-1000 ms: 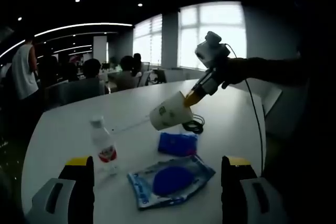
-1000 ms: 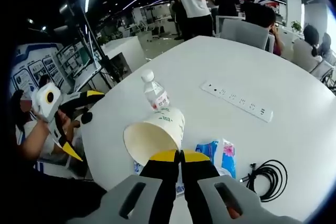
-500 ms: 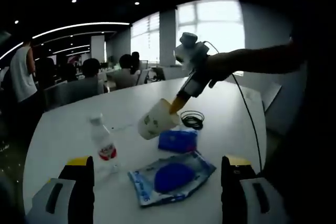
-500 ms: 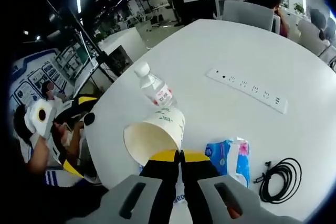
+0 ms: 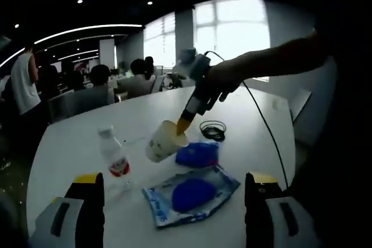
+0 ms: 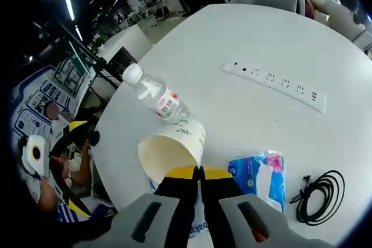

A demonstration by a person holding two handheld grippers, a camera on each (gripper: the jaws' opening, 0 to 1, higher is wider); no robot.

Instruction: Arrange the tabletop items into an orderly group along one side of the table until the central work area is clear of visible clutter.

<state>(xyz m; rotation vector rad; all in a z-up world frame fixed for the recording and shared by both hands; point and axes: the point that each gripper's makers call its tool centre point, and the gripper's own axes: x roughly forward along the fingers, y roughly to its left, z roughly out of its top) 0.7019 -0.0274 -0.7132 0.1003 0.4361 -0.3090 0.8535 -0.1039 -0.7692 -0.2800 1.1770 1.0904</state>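
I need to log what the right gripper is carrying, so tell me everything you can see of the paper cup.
The paper cup is pale cream paper with small green print on its wall and a rolled rim. It looks empty, with a bare inside. The right gripper is shut on its rim, holding it tilted on its side, mouth toward that camera. In the left gripper view it hangs low over the white table, between the water bottle and the blue tissue pack. Whether it touches the tabletop is unclear.

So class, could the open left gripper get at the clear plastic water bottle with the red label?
Probably yes: the water bottle stands upright just ahead of the left gripper, whose jaws are open and empty, with nothing between.
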